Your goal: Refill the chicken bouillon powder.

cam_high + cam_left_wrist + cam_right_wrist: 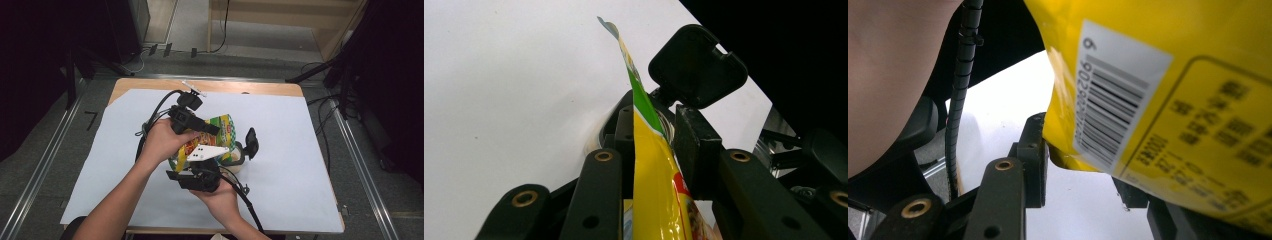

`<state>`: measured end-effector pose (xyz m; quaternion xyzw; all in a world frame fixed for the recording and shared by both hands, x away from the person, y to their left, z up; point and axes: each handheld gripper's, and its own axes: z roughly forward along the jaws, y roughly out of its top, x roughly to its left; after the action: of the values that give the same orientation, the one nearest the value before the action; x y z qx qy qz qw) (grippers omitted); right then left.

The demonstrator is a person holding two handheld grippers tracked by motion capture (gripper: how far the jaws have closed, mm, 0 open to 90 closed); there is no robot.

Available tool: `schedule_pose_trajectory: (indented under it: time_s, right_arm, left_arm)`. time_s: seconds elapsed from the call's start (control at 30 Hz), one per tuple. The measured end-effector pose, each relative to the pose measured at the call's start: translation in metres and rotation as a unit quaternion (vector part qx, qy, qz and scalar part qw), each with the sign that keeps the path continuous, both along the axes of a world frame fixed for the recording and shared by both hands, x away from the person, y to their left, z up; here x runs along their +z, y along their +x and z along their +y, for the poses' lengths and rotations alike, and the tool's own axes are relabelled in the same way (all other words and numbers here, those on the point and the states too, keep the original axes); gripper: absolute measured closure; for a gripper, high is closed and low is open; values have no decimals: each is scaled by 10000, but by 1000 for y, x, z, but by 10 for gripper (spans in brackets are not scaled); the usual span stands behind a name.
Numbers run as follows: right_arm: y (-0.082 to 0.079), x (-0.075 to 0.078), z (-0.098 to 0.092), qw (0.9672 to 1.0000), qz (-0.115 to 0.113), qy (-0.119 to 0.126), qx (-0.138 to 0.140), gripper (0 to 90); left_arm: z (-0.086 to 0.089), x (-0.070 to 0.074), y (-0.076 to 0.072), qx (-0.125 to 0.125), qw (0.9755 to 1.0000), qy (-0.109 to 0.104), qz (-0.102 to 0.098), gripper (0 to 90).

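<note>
Glossy, crinkled yellow snack bag

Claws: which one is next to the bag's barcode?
The right claw; the barcode sits just above it. The left claw pinches the bag by its thin edge.

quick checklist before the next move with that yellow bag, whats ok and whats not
1. Left claw on the bag: ok, pads pinch its thin edge.
2. Right claw on the bag: cannot tell, the far jaw is hidden behind it.
3. Bag off the table: ok, held up between both hands.
4. Bag sealed or open: cannot tell.
5. Black-lidded container beside the bag: ok, close below it, lid up.
</note>
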<state>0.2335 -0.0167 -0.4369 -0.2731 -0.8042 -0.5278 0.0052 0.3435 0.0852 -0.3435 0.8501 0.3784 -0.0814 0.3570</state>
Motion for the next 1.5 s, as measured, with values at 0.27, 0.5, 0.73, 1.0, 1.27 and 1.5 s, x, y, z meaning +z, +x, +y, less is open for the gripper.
schedule_pose_trajectory:
  time_s: [0.27, 0.5, 0.73, 1.0, 1.27, 1.5]
  right_arm:
    - [0, -2, 0, 10000, -9, 22, 0, 640]
    - [0, -2, 0, 10000, 1, 43, -4, 644]
    - [-1, -3, 0, 10000, 22, 32, 15, 674]
    - [-1, -2, 1, 10000, -76, -21, 6, 673]
    - [1, 0, -3, 9999, -91, 114, -22, 649]
    - [1, 1, -3, 9999, -36, 166, -23, 652]
  left_arm:
    - [0, -1, 0, 3, 10000, 50, -20, 735]
    - [-1, -1, 0, -8, 10000, 50, -27, 736]
    - [-2, -1, -1, -31, 10000, 64, -35, 739]
    - [-2, 1, -1, -24, 10000, -17, -29, 727]
    - [-3, 8, -7, -53, 9998, -35, -186, 702]
    - [-4, 9, -8, -60, 9998, -69, -170, 698]
